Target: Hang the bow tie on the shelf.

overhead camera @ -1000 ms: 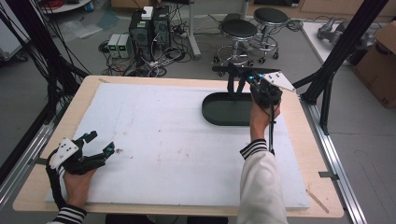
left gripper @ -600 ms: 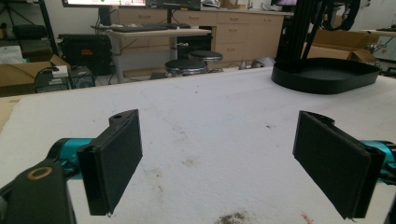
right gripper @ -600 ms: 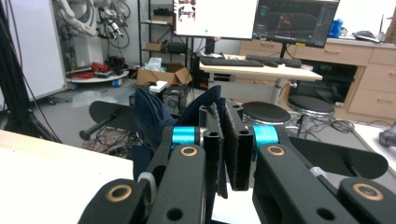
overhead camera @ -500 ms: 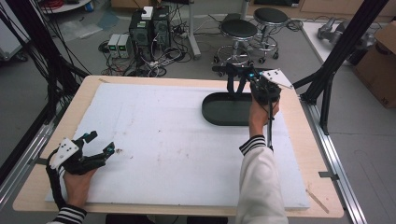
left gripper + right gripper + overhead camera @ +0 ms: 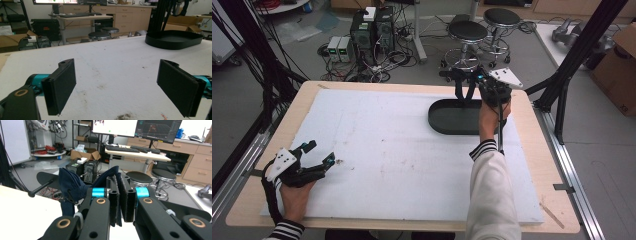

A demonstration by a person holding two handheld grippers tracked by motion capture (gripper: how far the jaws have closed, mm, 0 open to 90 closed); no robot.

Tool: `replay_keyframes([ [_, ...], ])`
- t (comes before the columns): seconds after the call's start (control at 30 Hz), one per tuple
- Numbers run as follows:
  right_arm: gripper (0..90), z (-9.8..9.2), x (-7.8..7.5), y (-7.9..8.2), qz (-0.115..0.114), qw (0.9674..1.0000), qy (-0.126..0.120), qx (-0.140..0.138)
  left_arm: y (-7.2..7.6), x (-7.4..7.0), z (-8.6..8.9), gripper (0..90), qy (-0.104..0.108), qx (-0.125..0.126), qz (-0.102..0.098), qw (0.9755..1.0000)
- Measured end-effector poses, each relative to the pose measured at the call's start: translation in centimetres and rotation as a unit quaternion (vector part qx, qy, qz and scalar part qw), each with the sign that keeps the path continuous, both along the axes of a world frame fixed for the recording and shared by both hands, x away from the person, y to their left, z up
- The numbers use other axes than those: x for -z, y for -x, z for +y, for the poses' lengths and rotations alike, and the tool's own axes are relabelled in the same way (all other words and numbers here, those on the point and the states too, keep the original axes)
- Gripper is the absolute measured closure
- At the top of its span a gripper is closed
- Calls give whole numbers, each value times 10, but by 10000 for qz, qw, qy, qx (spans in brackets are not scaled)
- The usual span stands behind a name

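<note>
Navy cloth (image 5: 72, 187) pinched between clenched jaws of right gripper (image 5: 472, 89), raised over far rim of black oval tray (image 5: 452, 117); dark and small from above, so probably bunched rather than flat. Wooden desk (image 5: 532, 165) under white mat (image 5: 402, 150). Tray on mat's far right part, inside looks bare. Left gripper (image 5: 319, 157) low at near left corner of mat, jaws released, spread wide, nothing between pads (image 5: 62, 83). Faint brown smudges on mat near left gripper.

Navy cloth (image 5: 71, 186), black oval tray (image 5: 455, 118), white table cover (image 5: 387, 145) — striped black-and-white cuffs (image 5: 482, 148).
</note>
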State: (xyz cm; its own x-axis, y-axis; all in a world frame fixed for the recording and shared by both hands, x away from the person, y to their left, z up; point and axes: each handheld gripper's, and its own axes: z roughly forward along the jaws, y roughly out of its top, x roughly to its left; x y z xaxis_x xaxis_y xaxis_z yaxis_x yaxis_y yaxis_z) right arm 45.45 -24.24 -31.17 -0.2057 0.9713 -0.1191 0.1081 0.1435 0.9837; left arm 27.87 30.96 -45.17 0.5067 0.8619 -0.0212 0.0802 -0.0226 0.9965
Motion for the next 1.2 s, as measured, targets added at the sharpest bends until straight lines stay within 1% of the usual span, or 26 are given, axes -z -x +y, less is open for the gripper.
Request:
replay_keyframes([
  [0.13,864,-1,3,-5,50,10000,31,79,0,0,0,159,-36,17,-15,10000],
  [0.17,864,-1,4,-6,91,9999,32,96,0,0,0,160,-31,17,-13,10000],
  [0.37,863,-4,7,-9,141,9998,75,132,0,0,0,160,-23,17,-12,10000],
  [0.5,858,-4,7,-11,154,9998,103,62,0,0,-1,160,-30,14,-12,10000],
  [0.57,853,-1,7,-12,205,9997,154,32,0,0,-1,160,-36,18,-17,10000],
  [0.67,843,2,8,-14,255,9992,300,-18,0,0,-1,159,-49,14,-22,10000],
  [0.77,825,3,10,-15,362,9988,339,-4,1,0,-1,160,-57,16,-21,10000],
  [0.87,811,3,10,-15,416,9984,386,12,0,0,-1,160,-53,20,-15,10000],
  [0.93,787,3,10,-15,457,9977,505,52,1,0,-1,160,-52,20,-14,10000],
  [1.0,783,3,9,-14,455,9971,601,104,1,0,-1,160,-58,22,-13,10000],
  [1.1,766,3,8,-12,406,9972,606,148,0,0,-1,160,-51,17,-20,10000],
  [1.2,737,3,7,-11,407,9969,647,167,1,0,0,160,-65,20,-20,10000],
])
